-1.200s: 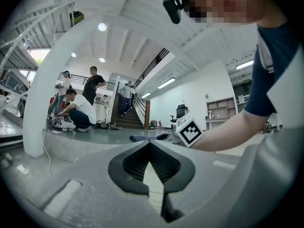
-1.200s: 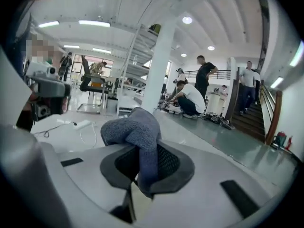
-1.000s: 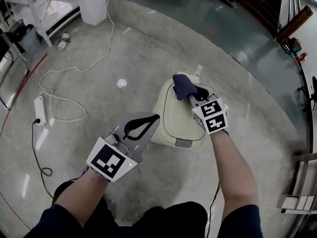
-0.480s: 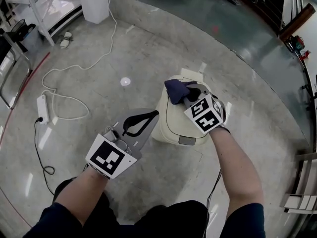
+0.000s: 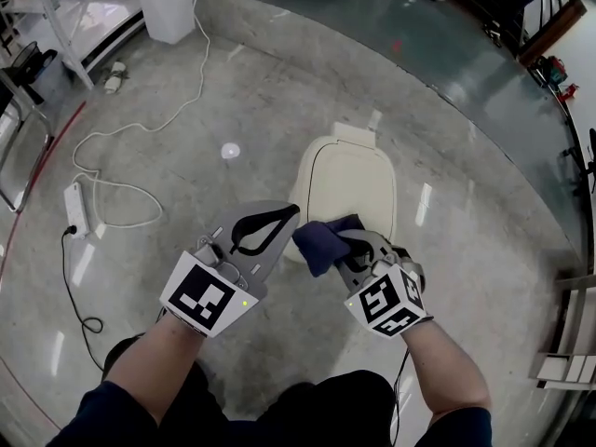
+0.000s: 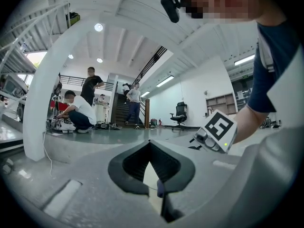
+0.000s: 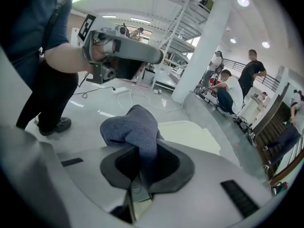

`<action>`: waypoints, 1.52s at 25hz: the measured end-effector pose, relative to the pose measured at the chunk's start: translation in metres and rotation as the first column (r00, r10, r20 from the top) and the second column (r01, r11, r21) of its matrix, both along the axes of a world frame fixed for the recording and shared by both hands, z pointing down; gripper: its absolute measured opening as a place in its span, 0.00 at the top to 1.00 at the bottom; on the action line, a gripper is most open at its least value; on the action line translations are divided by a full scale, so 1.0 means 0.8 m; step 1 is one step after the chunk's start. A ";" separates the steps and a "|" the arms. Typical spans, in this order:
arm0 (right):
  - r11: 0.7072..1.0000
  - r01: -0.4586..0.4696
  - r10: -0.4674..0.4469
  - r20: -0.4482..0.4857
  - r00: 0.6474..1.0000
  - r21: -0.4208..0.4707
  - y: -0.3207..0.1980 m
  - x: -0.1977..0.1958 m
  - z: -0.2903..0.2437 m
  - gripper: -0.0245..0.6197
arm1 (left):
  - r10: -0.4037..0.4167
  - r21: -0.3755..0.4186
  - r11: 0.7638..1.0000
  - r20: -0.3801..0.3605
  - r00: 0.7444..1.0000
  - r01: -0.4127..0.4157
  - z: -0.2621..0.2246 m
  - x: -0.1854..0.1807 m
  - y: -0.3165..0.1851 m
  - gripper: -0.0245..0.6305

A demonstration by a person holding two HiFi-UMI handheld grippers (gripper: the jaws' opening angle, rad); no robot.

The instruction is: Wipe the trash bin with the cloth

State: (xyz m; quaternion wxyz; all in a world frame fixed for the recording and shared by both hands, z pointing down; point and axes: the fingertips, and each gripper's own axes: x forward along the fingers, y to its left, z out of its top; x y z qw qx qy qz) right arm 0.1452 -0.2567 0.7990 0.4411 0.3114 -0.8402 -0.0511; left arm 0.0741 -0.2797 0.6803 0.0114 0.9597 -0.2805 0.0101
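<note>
**Right gripper** (image 7: 141, 169): fingers closed on the cloth (image 7: 132, 127). A fold of it is pinched in the hollow between the dark pads, and the rest bunches up above and beyond the fingertips. Marker cube faces up in the head view, with the person's bare forearm behind it.

**Cloth**: dark blue, soft and crumpled. In the head view it hangs at the near left edge of the trash bin (image 5: 352, 180), between the two grippers. Whether it touches the bin cannot be told.

**Left gripper** (image 5: 279, 223): fingers drawn together at the tips and holding nothing. The pads leave only their own loop-shaped hollow, through which a pale surface shows in the left gripper view. It is held just left of the cloth and near the bin's near left side, not touching either. Its marker cube is toward the person.

**Trash bin**: cream, rounded box shape. The lid is closed, flat and outlined by a thin dark seam. It stands upright on the floor (image 5: 233, 91), directly ahead of the person and just beyond both grippers.

**Floor**: grey, polished, with light reflections.

**Power strip** (image 5: 74, 208): white, lying well to the left of the bin.

**Cable** (image 5: 140, 136): white, looping from the power strip across the floor toward a white pillar (image 5: 168, 3) at the top of the head view.

**Background, right gripper view:** a person crouching (image 7: 229, 95) and another standing (image 7: 251, 72), both well apart from the bin.
</note>
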 end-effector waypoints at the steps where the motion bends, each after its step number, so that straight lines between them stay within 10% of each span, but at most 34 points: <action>1: 1.000 -0.004 0.004 0.009 1.000 0.004 -0.001 0.002 -0.006 0.88 | 0.003 0.002 1.000 -0.001 1.000 -0.003 -0.001 0.002 0.000 0.97; 9: 0.971 -0.175 0.181 -0.021 0.983 0.165 -0.133 0.092 -0.055 0.88 | 0.025 0.010 1.000 -0.010 1.000 -0.025 -0.003 0.018 0.011 0.97; 18: 0.943 -0.320 0.329 -0.113 0.937 0.096 -0.219 0.173 0.008 0.88 | 0.040 0.029 0.999 0.005 0.999 -0.040 -0.005 0.030 0.024 0.97; 38: 0.969 -0.233 0.230 0.042 0.972 0.083 0.000 0.122 0.011 0.88 | 0.085 0.029 0.996 0.012 0.996 -0.086 0.003 0.055 0.029 0.97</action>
